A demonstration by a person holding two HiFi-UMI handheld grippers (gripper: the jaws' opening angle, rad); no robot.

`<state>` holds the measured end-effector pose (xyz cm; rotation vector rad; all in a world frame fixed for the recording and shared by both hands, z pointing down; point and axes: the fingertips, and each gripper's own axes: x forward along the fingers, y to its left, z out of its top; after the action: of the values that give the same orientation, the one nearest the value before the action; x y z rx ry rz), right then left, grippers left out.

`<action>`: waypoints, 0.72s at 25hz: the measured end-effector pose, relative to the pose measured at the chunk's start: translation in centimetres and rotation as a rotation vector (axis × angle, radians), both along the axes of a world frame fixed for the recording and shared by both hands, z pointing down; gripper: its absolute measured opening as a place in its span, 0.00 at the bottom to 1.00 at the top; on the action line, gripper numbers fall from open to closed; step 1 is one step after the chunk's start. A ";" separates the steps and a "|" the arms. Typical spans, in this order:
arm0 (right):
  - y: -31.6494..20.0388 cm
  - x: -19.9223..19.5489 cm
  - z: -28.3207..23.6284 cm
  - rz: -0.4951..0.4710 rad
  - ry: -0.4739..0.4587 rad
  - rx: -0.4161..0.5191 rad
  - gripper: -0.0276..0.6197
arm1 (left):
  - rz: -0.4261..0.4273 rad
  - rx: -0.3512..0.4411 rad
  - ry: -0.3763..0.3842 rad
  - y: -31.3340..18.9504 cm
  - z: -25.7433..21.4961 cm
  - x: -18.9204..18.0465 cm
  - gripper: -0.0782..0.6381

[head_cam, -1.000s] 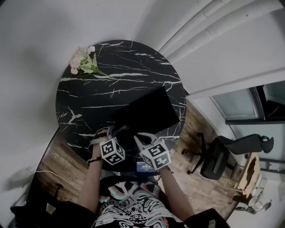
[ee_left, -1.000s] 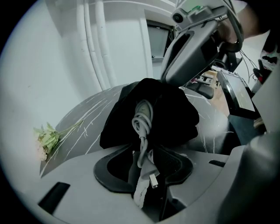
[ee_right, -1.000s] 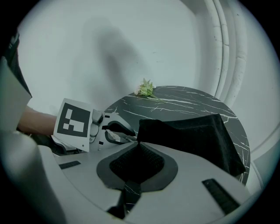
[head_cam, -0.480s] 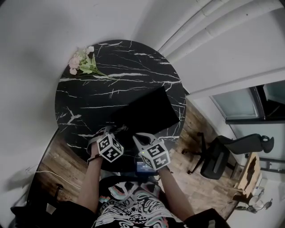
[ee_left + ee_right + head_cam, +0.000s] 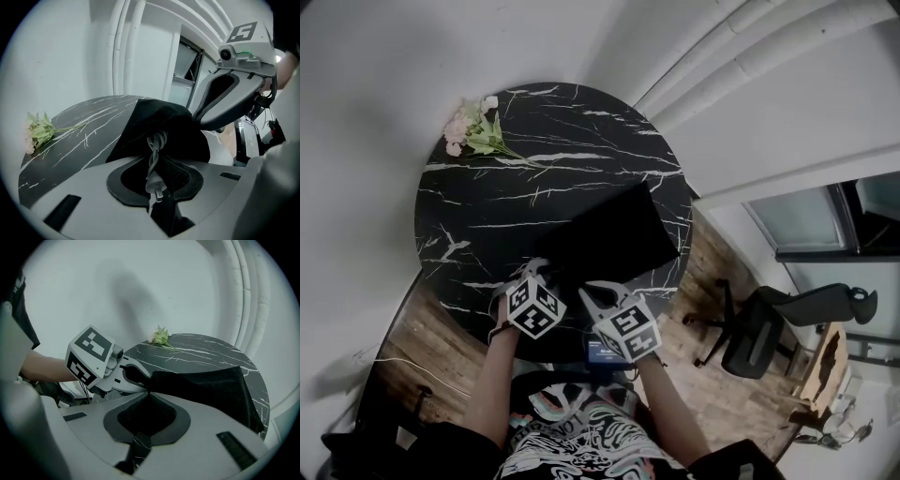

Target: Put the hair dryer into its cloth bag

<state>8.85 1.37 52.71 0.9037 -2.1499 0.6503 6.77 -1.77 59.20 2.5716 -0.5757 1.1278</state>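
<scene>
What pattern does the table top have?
The table is black with white marble veins; best in the head view.

The hair dryer's body shows in no view. Only its white cord point(image 5: 153, 152) and plug point(image 5: 155, 186) can be seen, between the jaws of the left gripper point(image 5: 155, 174), which have just been closing. The cord's far end vanishes into the dark mouth of the cloth bag point(image 5: 161, 126). In the left gripper view, the body of the right gripper point(image 5: 596, 292) blocks the bag's right side. In the head view, the marker cubes cover both pairs of jaws and the bag's near edge, and the person's arms hide the near rim of the table point(image 5: 478, 216). A small blue thing point(image 5: 604, 352) near the right gripper is too small to tell. The flowers point(image 5: 37, 133) at far left are blurred.
</scene>
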 end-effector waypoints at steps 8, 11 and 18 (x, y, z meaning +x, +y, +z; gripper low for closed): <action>-0.3 -0.4 -0.3 -0.042 0.004 0.010 0.08 | 0.041 0.018 0.052 -0.5 0.2 3.7 0.22; -0.3 -0.2 -0.4 -0.040 -0.003 0.007 0.08 | 0.046 0.023 0.052 -0.9 0.5 4.3 0.22; -0.2 -0.1 0.1 -0.041 -0.012 -0.017 0.08 | 0.080 0.020 0.047 -1.3 1.3 5.0 0.19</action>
<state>8.75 1.21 52.80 0.8462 -2.1649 0.6544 11.80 -3.12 60.46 2.6521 -0.4799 1.0889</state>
